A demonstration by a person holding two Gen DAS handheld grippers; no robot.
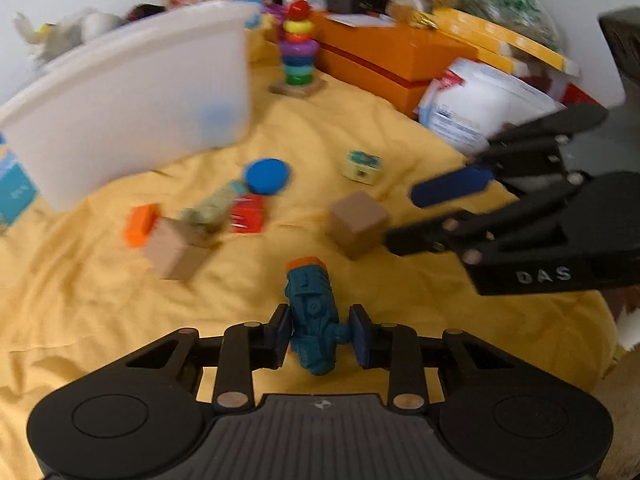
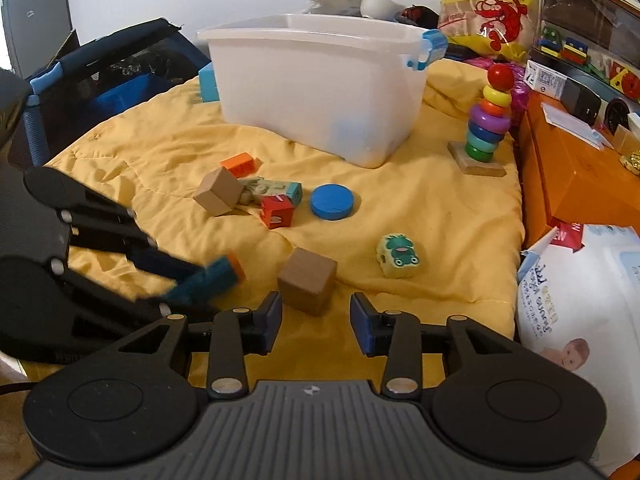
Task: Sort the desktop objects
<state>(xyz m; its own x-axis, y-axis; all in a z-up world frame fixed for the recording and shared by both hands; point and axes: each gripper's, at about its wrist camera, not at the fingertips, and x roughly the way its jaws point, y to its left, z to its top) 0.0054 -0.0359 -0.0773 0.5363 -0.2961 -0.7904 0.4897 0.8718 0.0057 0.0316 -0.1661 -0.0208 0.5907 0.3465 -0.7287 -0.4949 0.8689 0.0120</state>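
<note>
White bin point(image 2: 316, 92), upper centre of right view: rigid, roomy drop target. Brown cube point(image 2: 307, 280), centre frame on yellow cloth point(image 2: 440, 208): probably wood, stiff, light; grip flat opposite faces. Right gripper point(image 2: 316, 316) low behind it, jaws spread. Left gripper point(image 1: 320, 336) pinching teal toy point(image 1: 310, 312) mid-body, lifted.

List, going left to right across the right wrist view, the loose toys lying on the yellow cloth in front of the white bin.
Tan wooden cube → red block → blue disc → frog block → ring stacker.
</note>
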